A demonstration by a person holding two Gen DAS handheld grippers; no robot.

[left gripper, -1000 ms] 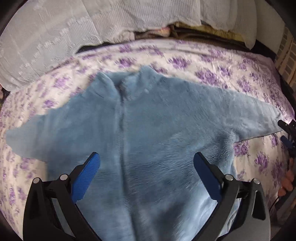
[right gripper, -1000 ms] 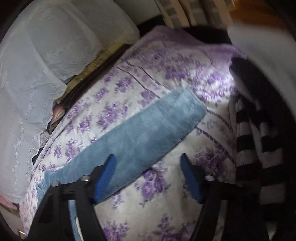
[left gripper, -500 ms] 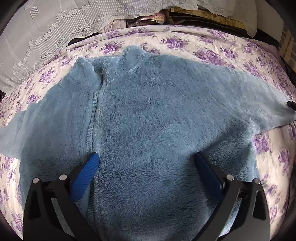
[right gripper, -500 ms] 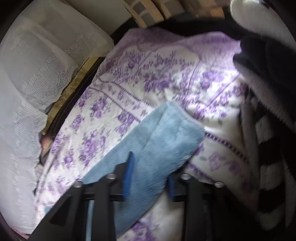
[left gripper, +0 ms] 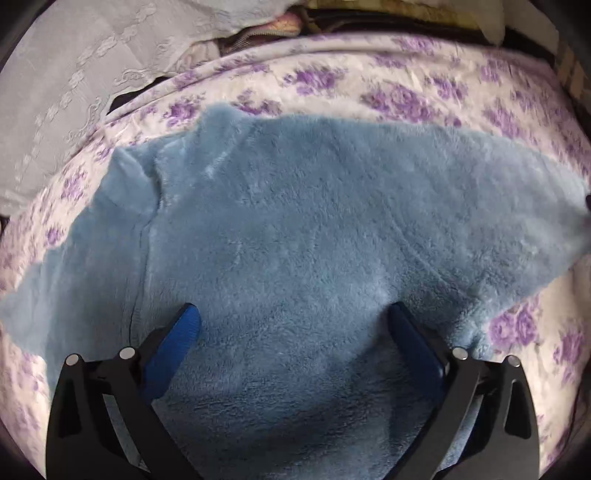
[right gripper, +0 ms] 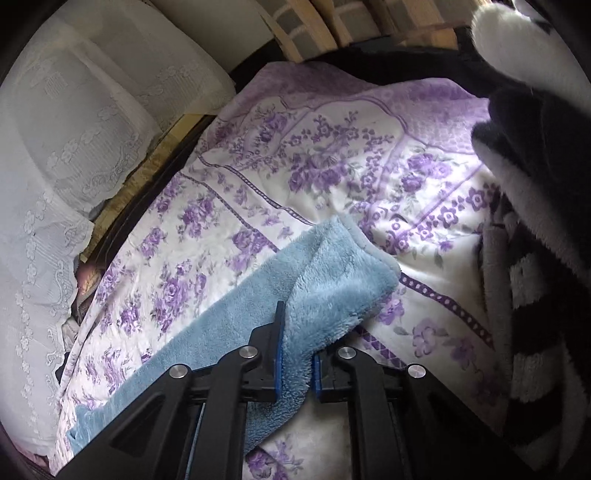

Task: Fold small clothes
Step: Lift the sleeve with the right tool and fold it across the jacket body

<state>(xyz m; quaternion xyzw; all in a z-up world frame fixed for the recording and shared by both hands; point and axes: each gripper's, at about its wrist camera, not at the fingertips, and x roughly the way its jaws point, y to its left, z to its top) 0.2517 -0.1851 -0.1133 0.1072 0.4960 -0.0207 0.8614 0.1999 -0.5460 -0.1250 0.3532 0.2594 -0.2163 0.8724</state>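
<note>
A fluffy blue zip-up jacket (left gripper: 295,221) lies spread front-up on the floral bedspread (left gripper: 388,92), collar toward the far side. My left gripper (left gripper: 291,312) hovers low over the jacket's body, jaws wide open, nothing between its blue pads (left gripper: 184,328). In the right wrist view one blue sleeve (right gripper: 332,273) stretches across the bedspread (right gripper: 314,155). My right gripper (right gripper: 297,343) is closing on that sleeve near its cuff; the pads pinch the fleece, which bunches up between them, and the cuff end sticks out beyond the fingers.
White lace-covered pillows (left gripper: 74,74) line the far edge of the bed, also at the left in the right wrist view (right gripper: 74,129). A black-and-white striped fuzzy garment (right gripper: 535,258) is piled at the right, close to the sleeve's cuff. Wooden slats (right gripper: 314,29) stand behind the bed.
The right gripper went from wide open around the sleeve to pinched on it near the cuff. The left gripper sank closer to the jacket's body and stayed open.
</note>
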